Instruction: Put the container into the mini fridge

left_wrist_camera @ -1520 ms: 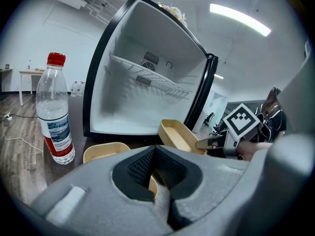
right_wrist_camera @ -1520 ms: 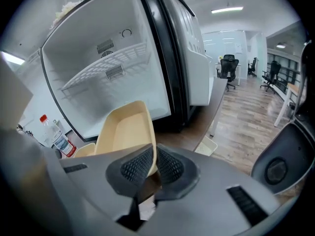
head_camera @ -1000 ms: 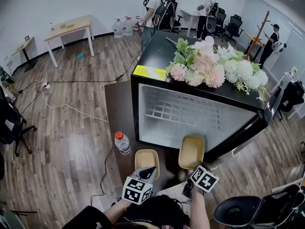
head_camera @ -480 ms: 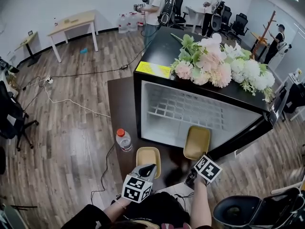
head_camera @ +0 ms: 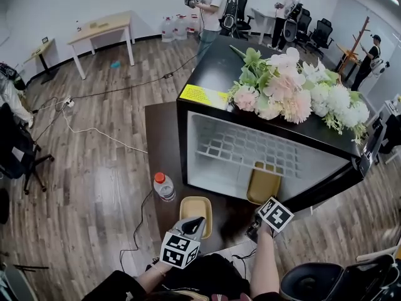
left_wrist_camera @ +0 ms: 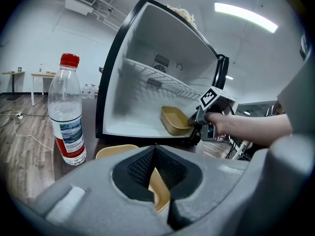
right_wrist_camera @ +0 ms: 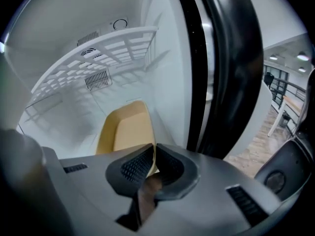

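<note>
One shallow tan container (right_wrist_camera: 125, 132), round-cornered, rim pinched in right tongs (right_wrist_camera: 151, 162)

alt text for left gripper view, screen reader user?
The left gripper grips the rim of a tan container in the foreground; beyond it, the right gripper holds a second tan container just inside the open mini fridge. A red-capped water bottle stands at left.

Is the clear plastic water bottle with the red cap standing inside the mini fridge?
No, the clear red-capped bottle stands on the dark table outside the black mini fridge, left of its open front.
</note>
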`<state>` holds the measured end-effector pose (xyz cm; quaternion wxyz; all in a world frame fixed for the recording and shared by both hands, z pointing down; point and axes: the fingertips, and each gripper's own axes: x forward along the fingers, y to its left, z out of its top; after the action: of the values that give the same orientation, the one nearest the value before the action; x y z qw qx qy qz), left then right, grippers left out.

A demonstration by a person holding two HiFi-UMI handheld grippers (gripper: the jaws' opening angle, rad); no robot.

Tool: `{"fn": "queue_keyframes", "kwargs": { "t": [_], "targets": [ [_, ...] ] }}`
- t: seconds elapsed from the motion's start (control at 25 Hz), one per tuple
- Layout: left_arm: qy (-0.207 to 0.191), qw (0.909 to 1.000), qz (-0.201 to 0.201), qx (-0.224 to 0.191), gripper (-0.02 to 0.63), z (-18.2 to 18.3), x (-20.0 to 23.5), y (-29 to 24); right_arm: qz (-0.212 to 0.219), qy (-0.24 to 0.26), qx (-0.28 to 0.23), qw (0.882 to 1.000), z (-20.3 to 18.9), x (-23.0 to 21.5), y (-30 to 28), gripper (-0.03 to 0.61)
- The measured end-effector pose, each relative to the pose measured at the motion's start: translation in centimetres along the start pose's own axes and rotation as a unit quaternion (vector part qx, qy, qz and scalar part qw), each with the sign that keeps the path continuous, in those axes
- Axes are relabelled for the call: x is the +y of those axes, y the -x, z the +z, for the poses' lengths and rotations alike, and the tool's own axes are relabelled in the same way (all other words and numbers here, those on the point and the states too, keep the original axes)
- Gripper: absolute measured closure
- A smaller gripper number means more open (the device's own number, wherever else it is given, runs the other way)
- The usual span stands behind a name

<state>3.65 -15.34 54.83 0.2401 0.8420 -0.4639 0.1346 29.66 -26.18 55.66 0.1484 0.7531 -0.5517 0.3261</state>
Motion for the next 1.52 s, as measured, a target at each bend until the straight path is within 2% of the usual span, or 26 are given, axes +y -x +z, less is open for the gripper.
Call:
{"fn": "queue_keyframes", "kwargs": {
  "t": [0.2, 0.84, 1.28, 1.52],
  "targets": [
    [0.002, 1.0, 0.008, 0.0, 0.606, 0.2, 0.3, -0.3, -0.015, 0.01, -0.01, 1.0, 0.6, -0.3, -1.1, 0.549],
    [0.018, 0.9988, 0.042, -0.016, 0.606, 0.9, 1.7, -0.3, -0.025, -0.014, 0.0, 1.0, 2.3, 0.9, -4.2, 0.549],
    [0.031, 0.9974, 0.062, -0.017, 0.606, 0.8, 2.7, -0.1, -0.055, -0.009, 0.018, 0.998, 1.7, 0.8, -5.5, 0.541],
    [0.039, 0.9966, 0.069, -0.021, 0.606, 0.9, 3.1, 0.0, -0.055, -0.022, 0.029, 0.998, 1.7, 0.8, -5.7, 0.54]
  ]
}}
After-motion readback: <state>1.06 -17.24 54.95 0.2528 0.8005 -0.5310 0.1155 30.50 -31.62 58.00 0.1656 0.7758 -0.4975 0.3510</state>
